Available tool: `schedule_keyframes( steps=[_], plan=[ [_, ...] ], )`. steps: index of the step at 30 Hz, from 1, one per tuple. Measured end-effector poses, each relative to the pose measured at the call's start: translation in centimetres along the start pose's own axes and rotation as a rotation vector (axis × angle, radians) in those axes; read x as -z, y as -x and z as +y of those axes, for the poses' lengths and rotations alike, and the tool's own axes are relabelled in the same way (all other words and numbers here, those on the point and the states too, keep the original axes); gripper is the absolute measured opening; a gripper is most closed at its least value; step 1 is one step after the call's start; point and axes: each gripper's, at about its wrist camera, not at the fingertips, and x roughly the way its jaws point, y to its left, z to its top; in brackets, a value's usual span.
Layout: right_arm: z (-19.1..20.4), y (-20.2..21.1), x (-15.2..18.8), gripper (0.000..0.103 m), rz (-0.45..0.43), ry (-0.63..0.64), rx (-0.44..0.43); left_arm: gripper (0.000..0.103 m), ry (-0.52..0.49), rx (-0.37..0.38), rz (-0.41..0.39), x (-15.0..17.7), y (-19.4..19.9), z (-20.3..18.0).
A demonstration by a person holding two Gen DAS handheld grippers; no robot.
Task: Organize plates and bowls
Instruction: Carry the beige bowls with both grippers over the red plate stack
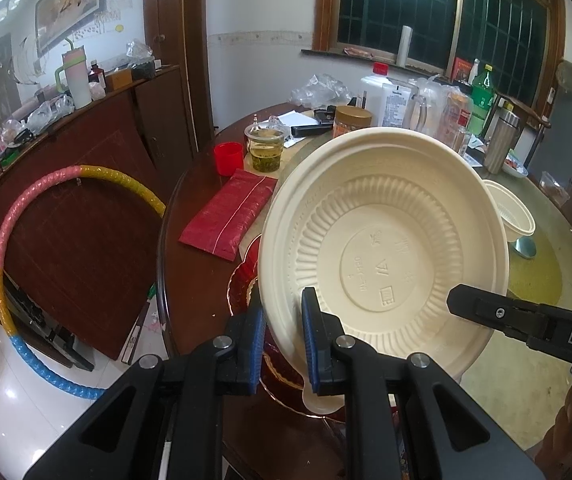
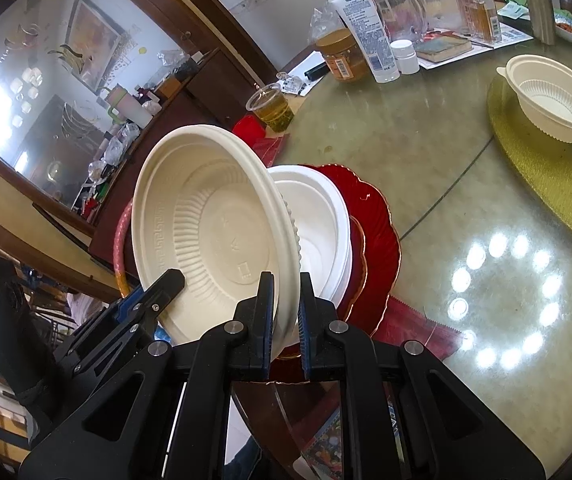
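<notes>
A cream bowl (image 1: 382, 240) is held tilted above the table edge, its rim clamped between the narrow jaws of the left gripper (image 1: 284, 340) and, on another part of the rim, of the right gripper (image 2: 287, 312). Just behind it, a second bowl (image 2: 318, 216) is seen resting on a red plate (image 2: 378, 232). Farther across the table (image 2: 426, 168), a third bowl (image 2: 554, 100) is set on a gold mat (image 2: 546, 168).

the tilted cream bowl (image 1: 382, 240) hides most of the red plate (image 1: 246, 276) under it in the left wrist view. the moulded marks on its base are too faint to read (right wrist view). the hoop (image 1: 26, 240) is partly hidden behind the surface (image 1: 190, 264).
</notes>
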Motion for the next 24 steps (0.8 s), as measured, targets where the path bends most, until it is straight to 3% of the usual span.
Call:
schedule_keyframes(
  steps=[24],
  plan=[
    [-0.9, -1.3, -0.6, 0.013, 0.092, -0.057, -0.069, 0.017, 0.018, 0.012, 0.076, -0.2, -1.2, 0.7]
  ],
)
